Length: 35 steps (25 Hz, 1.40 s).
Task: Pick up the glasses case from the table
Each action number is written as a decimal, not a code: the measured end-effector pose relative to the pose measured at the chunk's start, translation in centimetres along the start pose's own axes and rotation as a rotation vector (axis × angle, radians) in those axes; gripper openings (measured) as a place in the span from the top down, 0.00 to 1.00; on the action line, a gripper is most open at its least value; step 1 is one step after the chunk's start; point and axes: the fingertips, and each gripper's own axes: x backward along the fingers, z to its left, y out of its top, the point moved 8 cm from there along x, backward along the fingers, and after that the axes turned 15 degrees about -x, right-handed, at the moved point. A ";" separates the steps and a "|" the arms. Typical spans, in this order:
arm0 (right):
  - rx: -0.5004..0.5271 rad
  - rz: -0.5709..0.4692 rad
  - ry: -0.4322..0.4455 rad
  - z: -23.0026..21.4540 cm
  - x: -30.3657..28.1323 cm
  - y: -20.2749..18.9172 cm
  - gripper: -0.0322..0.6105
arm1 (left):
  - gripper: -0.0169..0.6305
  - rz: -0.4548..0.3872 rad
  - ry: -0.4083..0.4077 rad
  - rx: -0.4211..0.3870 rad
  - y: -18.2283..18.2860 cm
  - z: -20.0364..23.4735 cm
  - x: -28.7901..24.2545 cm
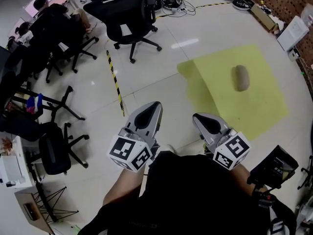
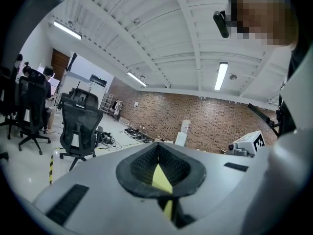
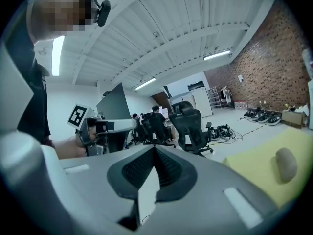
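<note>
The glasses case (image 1: 241,78) is a grey-brown oval pouch lying alone on the yellow table (image 1: 259,111), right of centre in the head view. In the right gripper view the case (image 3: 285,164) sits far right on the yellow top (image 3: 249,173). My left gripper (image 1: 155,105) and right gripper (image 1: 197,117) hover side by side over the floor, short of the table's near edge and well apart from the case. The left gripper (image 2: 157,145) has its jaws together with nothing in them. On the right gripper (image 3: 155,148) the jaw tips also meet, empty.
Black office chairs (image 1: 129,13) stand on the white floor to the left and behind, with black-and-yellow tape (image 1: 115,80) running between them. People sit at desks at far left. Cables (image 1: 171,1) and a brick wall lie beyond. A black device (image 1: 274,168) sits by my right side.
</note>
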 end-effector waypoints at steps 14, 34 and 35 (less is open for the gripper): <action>0.007 -0.032 -0.144 2.9 -1.6 0.3 0.95 | 0.96 -0.016 -0.144 0.029 -0.2 3.6 0.0; -0.061 -0.090 -0.201 -5.0 -0.8 1.7 0.95 | 0.96 0.025 -0.242 0.007 -1.4 2.2 -9.2; -0.063 -0.095 -0.205 -5.0 -0.9 1.9 0.95 | 0.96 0.025 -0.246 0.009 -1.2 2.3 -9.4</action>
